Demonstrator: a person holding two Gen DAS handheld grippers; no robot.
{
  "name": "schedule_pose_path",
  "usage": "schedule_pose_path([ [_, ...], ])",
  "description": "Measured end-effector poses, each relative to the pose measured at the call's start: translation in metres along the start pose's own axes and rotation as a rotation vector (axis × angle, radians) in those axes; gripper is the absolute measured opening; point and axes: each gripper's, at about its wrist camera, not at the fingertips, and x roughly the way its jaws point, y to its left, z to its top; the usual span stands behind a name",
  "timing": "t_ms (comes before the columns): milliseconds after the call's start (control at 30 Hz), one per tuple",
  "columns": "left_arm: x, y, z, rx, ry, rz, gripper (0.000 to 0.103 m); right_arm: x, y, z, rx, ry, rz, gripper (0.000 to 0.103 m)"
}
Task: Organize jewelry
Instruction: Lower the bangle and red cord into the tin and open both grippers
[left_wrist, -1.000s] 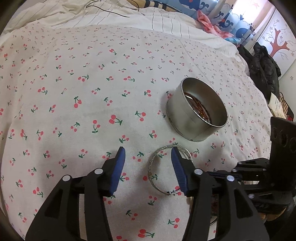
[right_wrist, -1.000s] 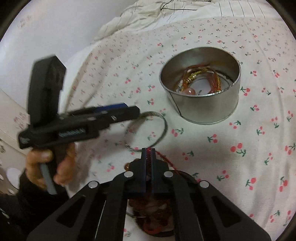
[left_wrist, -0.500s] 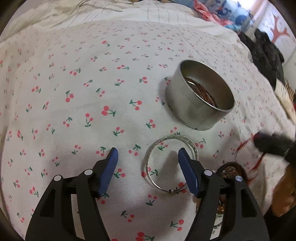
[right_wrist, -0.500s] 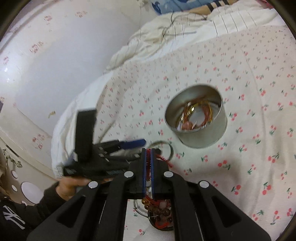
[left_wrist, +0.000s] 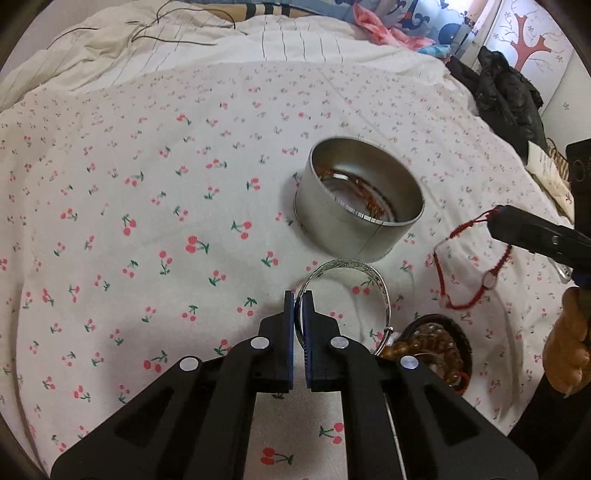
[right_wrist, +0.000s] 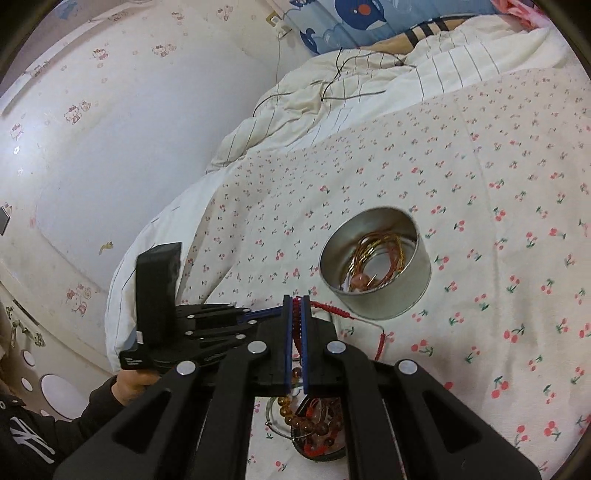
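Observation:
A round silver tin (left_wrist: 360, 206) stands on the cherry-print bedsheet (left_wrist: 147, 221) with gold and orange jewelry inside; it also shows in the right wrist view (right_wrist: 376, 262). My left gripper (left_wrist: 298, 295) is shut on the near-left rim of a silver bangle (left_wrist: 354, 269) lying just in front of the tin. My right gripper (right_wrist: 295, 300) is shut on a red cord bracelet (right_wrist: 332, 312), held in the air; the bracelet (left_wrist: 458, 273) hangs from it at the right in the left wrist view. A small dark dish (left_wrist: 439, 341) of bead bracelets sits below it.
A rumpled striped duvet (left_wrist: 221, 48) with thin cables lies at the far side of the bed. Dark clothes (left_wrist: 506, 99) are piled at the far right. A white wall (right_wrist: 110, 129) borders the bed's left side. The dish of beads (right_wrist: 314, 424) lies under my right gripper.
My left gripper moved in and closed on the silver bangle's rim. My right gripper rose higher with the red cord bracelet pulled out of the dish.

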Motion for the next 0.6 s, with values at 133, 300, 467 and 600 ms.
schedule_pose_path([
  [133,-0.014,0.007,0.006,-0.011,-0.033,-0.005,0.004,-0.008,0.0,0.008,0.002,-0.035,0.0,0.005],
  [300,-0.035,0.01,0.022,-0.033,-0.1,-0.023,0.004,-0.015,0.008,0.021,-0.028,-0.076,-0.021,0.005],
  [467,-0.043,-0.007,0.048,-0.022,-0.162,-0.007,0.004,-0.017,0.017,0.036,-0.048,-0.117,-0.029,0.005],
  [600,-0.03,-0.02,0.063,-0.016,-0.164,-0.009,0.004,-0.016,0.021,0.045,-0.06,-0.14,-0.036,0.005],
])
